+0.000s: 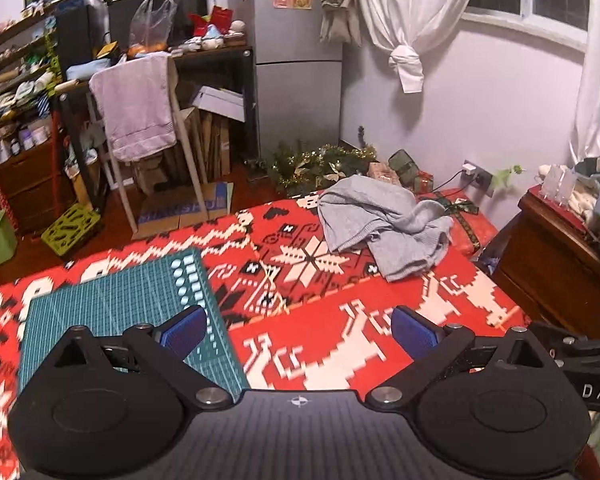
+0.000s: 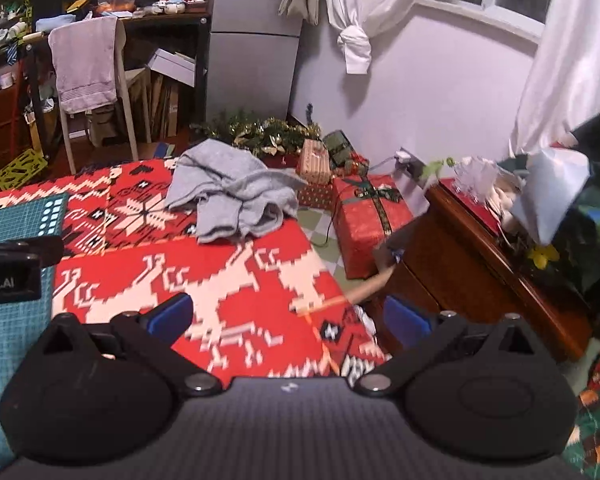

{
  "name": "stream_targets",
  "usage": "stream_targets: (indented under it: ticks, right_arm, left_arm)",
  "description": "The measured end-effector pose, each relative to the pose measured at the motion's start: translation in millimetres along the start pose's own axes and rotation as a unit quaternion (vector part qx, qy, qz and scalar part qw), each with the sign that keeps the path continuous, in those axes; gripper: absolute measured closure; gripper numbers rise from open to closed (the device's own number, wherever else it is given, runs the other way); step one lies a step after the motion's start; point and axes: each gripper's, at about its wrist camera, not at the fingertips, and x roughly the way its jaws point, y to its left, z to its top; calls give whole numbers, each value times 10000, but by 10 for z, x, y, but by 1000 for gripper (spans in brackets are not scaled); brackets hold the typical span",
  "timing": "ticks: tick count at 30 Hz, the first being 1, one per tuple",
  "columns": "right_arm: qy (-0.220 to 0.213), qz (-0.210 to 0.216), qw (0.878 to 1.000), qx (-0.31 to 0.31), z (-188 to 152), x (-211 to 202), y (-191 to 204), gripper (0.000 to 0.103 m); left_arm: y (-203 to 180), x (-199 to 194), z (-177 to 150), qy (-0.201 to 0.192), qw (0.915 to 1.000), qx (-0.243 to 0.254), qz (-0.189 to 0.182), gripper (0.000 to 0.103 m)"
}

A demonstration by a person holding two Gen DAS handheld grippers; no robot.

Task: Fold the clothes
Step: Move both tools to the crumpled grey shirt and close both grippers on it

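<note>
A crumpled grey garment (image 1: 384,224) lies in a heap at the far right corner of the red patterned cloth (image 1: 332,344); the right wrist view shows the same grey garment (image 2: 236,200) at the cloth's far edge. My left gripper (image 1: 298,330) hovers over the near part of the cloth, open, nothing between its blue pads. My right gripper (image 2: 286,316) is open too, above the cloth's right edge (image 2: 260,280), well short of the garment. The left gripper's body (image 2: 12,268) shows at the left border of the right wrist view.
A teal cutting mat (image 1: 116,312) lies on the cloth at the near left. A wooden cabinet (image 2: 492,272) stands right of the cloth, wrapped gift boxes (image 2: 372,220) beyond it. A chair with a towel (image 1: 136,108), a cluttered desk and a fridge (image 1: 296,60) stand behind.
</note>
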Motion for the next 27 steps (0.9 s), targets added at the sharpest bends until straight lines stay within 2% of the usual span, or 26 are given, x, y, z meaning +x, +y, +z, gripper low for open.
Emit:
stream_targets:
  ticks: [2, 6, 12, 15, 20, 24, 27]
  right_arm:
    - [-28, -47, 9999, -154, 71, 164, 29, 0]
    - [-95, 20, 9993, -348, 205, 489, 68, 0]
    - [-299, 127, 9978, -585, 351, 944, 133, 0]
    - [-377, 261, 9973, -572, 393, 1190, 124, 0]
    - [-387, 642, 9967, -305, 479, 1612, 21, 1]
    - [-478, 862, 9944, -385, 556, 1848, -29, 1]
    - [-420, 1056, 9931, -298, 616, 2025, -91, 2]
  left_arm:
    - [-5, 144, 53, -58, 9999, 99, -36, 4]
    - [1, 381, 115, -423, 9984, 23, -385, 7]
    - [18, 851, 186, -199, 9985, -405, -298, 7]
    - [-33, 1064, 216, -253, 9993, -183, -205, 7]
    - [-63, 1432, 249, -215, 9976, -114, -641, 7]
    - [-37, 1719, 331, -6, 9934, -314, -1102, 7]
    - [-89, 1878, 381, -41, 9918, -250, -1254, 10]
